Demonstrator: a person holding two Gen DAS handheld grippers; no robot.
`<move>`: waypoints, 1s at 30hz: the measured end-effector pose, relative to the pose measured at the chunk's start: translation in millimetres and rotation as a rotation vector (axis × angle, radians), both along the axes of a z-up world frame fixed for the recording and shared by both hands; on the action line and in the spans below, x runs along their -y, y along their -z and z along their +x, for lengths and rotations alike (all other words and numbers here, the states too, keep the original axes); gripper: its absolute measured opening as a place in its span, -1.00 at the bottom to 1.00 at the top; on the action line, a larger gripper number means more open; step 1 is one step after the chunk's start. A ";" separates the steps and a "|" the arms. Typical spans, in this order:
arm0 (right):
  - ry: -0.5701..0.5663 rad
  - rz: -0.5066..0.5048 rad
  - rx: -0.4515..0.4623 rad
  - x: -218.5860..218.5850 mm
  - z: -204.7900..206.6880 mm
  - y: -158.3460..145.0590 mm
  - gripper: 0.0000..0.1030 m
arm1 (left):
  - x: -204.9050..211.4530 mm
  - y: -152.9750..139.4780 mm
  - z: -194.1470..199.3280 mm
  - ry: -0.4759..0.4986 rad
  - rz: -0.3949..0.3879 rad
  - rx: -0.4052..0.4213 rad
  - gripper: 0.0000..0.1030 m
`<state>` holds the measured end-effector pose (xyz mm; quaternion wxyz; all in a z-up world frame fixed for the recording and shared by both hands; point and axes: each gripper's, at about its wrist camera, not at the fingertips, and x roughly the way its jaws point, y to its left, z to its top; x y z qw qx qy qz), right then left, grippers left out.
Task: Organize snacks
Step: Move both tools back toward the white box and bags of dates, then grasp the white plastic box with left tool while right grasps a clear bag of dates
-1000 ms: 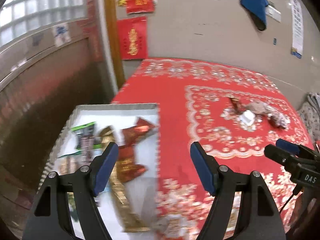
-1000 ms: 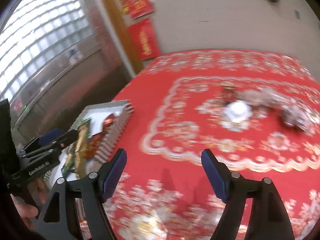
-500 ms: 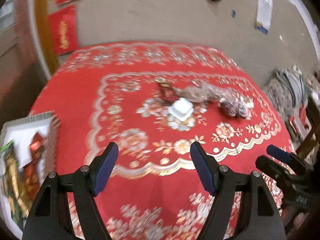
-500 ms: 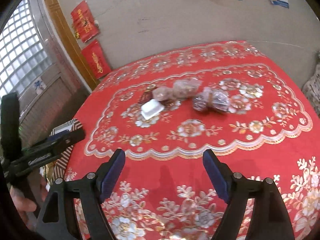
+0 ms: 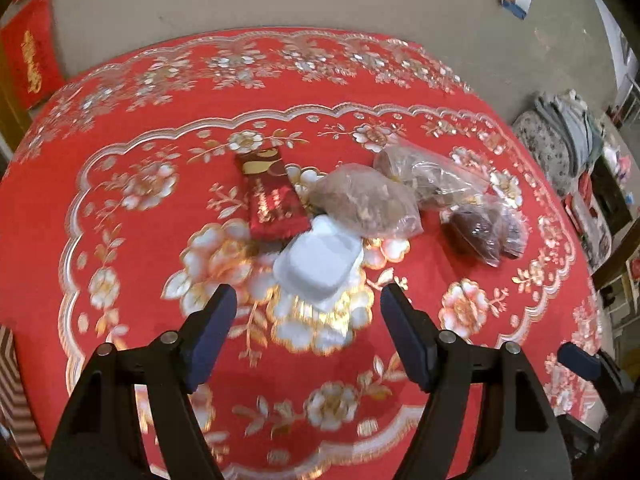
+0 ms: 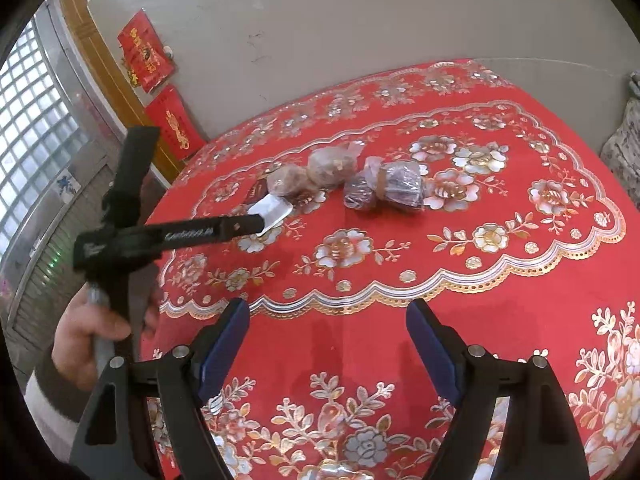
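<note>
A pile of snacks lies mid-table on the red cloth: a white tub (image 5: 320,264), a red packet (image 5: 272,196), two clear bags of brown snacks (image 5: 368,200) and a bag of dark ones (image 5: 480,232). My left gripper (image 5: 307,296) hovers open just short of the white tub, nothing between its pads. The right wrist view shows its fingers (image 6: 208,232) reaching to the tub (image 6: 274,210), with a hand (image 6: 88,332) on its grip. My right gripper (image 6: 328,306) stands open and empty over the cloth, well short of the bags (image 6: 384,188).
The red floral tablecloth (image 5: 140,100) covers the whole table. A striped tray wall (image 5: 10,380) shows at the left edge. A wall (image 6: 320,40) with red hangings stands behind the table. Cushions and clutter (image 5: 560,136) lie beyond its right side.
My left gripper swung away from the tray of snacks on the left to the pile in the middle and came down close to the white tub. The right gripper turned toward the pile.
</note>
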<state>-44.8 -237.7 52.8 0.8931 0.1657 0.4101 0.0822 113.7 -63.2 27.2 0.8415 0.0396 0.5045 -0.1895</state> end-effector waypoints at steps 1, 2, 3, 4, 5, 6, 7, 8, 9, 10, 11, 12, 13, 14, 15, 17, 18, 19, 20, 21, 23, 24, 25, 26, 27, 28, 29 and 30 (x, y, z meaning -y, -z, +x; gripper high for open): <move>0.004 0.002 -0.002 1.7 0.5 0.6 0.60 | 4.6 1.4 2.1 0.011 0.012 0.005 0.44; 0.007 0.003 -0.004 2.6 0.8 1.0 0.60 | 6.0 0.5 3.3 0.020 0.020 0.008 0.44; 0.009 0.005 -0.005 3.6 1.5 1.3 0.60 | 9.2 0.1 4.3 0.025 0.029 0.016 0.44; 0.010 0.004 -0.006 4.8 2.4 1.8 0.60 | 11.8 -0.8 4.8 0.028 0.033 0.024 0.44; 0.013 0.003 -0.006 5.5 3.2 2.0 0.60 | 13.3 -1.7 5.9 0.032 0.032 0.025 0.44; 0.013 0.003 -0.009 6.0 4.3 2.4 0.60 | 15.5 -0.9 7.6 0.036 0.031 0.024 0.44; 0.014 0.004 -0.011 6.2 5.3 3.1 0.60 | 17.3 -0.6 8.7 0.042 0.032 0.022 0.44; 0.014 0.006 -0.013 6.6 6.5 3.8 0.60 | 19.7 0.3 10.1 0.048 0.040 0.021 0.44; 0.014 0.008 -0.014 7.1 7.3 4.3 0.60 | 21.6 1.3 10.9 0.053 0.050 0.021 0.44; 0.013 0.009 -0.016 7.0 8.2 5.1 0.60 | 23.0 1.9 9.9 0.059 0.058 0.023 0.34; 0.014 0.009 -0.016 7.2 8.7 5.5 0.60 | 24.4 2.7 10.4 0.063 0.064 0.025 0.22; 0.015 0.009 -0.016 8.1 9.3 5.5 0.60 | 25.3 3.6 11.4 0.064 0.069 0.022 -0.07; 0.017 0.008 -0.016 9.1 10.4 5.5 0.60 | 25.3 4.5 12.3 0.058 0.079 0.021 -0.19; 0.021 0.006 -0.015 10.3 11.6 5.1 0.60 | 24.7 4.6 13.7 0.054 0.079 0.026 -0.20; 0.024 0.004 -0.013 11.4 12.8 4.6 0.60 | 24.3 4.7 13.9 0.057 0.076 0.027 -0.21; 0.028 -0.010 -0.005 13.4 17.2 2.0 0.60 | 23.7 4.8 12.7 0.058 0.077 0.034 -0.23; 0.030 -0.021 -0.001 14.4 20.0 0.5 0.60 | 23.3 4.7 11.7 0.055 0.079 0.037 -0.26; 0.030 -0.042 0.004 15.9 25.1 -1.9 0.60 | 22.7 4.4 10.7 0.051 0.078 0.036 -0.26; 0.023 -0.060 0.008 16.4 29.7 -3.4 0.61 | 20.9 4.0 9.5 0.044 0.070 0.031 -0.26; 0.007 -0.083 0.013 16.4 35.6 -4.8 0.66 | 19.6 3.6 8.3 0.042 0.061 0.026 -0.26; -0.044 -0.168 0.044 14.4 51.7 -8.6 0.67 | 17.1 2.6 4.4 0.040 0.053 0.020 -0.26; -0.056 -0.210 0.054 14.5 59.0 -9.9 0.67 | 14.9 2.4 2.4 0.035 0.052 0.015 -0.26; -0.057 -0.237 0.053 15.0 64.3 -10.3 0.67 | 13.3 2.4 1.5 0.030 0.051 0.010 -0.26; -0.045 -0.259 0.039 17.4 73.0 -10.3 0.67 | 9.9 3.1 0.1 0.016 0.049 -0.001 -0.26; -0.032 -0.248 0.025 19.9 78.4 -9.8 0.68 | 6.4 3.1 -1.0 0.000 0.040 -0.006 -0.26; -0.010 -0.189 0.000 25.1 87.3 -7.9 0.70 | 4.2 3.1 -1.9 -0.011 0.034 -0.009 -0.26; 0.015 -0.133 -0.024 29.2 94.4 -5.1 0.71 | 2.1 3.0 -3.2 -0.022 0.029 -0.013 -0.26; 0.040 -0.100 -0.053 31.4 101.3 -1.7 0.74 | 0.9 2.8 -4.6 -0.029 0.026 -0.016 -0.26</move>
